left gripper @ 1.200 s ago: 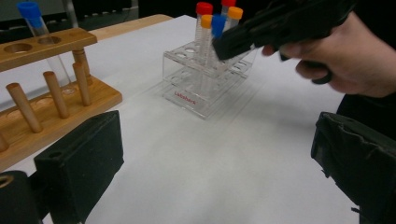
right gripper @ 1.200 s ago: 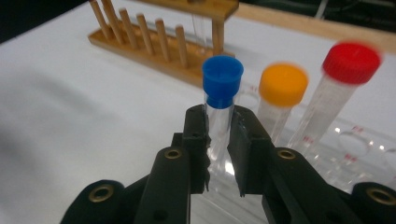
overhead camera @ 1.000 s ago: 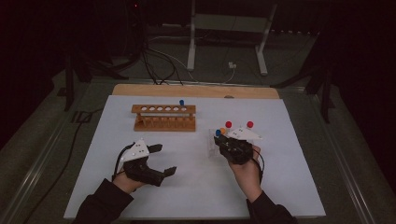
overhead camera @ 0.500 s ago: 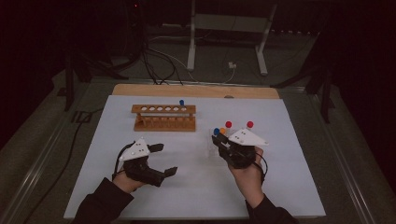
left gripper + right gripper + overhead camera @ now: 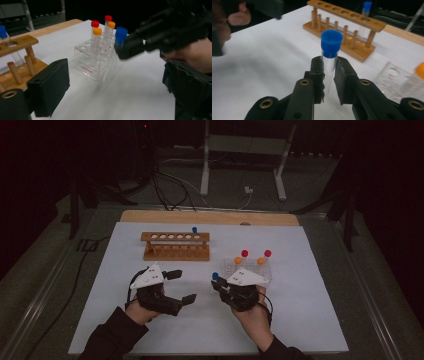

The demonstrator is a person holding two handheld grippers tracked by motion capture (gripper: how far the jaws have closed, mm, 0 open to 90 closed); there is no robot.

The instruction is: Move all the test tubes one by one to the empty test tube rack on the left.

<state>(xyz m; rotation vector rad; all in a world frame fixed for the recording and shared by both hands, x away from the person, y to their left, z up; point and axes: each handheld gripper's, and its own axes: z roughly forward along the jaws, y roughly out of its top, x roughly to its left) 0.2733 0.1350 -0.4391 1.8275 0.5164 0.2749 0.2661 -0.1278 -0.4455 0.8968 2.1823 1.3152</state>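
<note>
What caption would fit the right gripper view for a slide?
Right gripper clamps a clear blue-capped tube upright above the white table, wooden rack behind.

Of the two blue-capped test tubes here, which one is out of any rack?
The blue-capped clear tube clamped between the right gripper's jaws, held above the white mat. The other blue-capped tube stands in the wooden rack.

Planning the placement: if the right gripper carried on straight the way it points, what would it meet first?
Probably the wooden rack that already holds one blue-capped tube; the right gripper holds a blue-capped tube, with bare white table between. Depth is uncertain.
</note>
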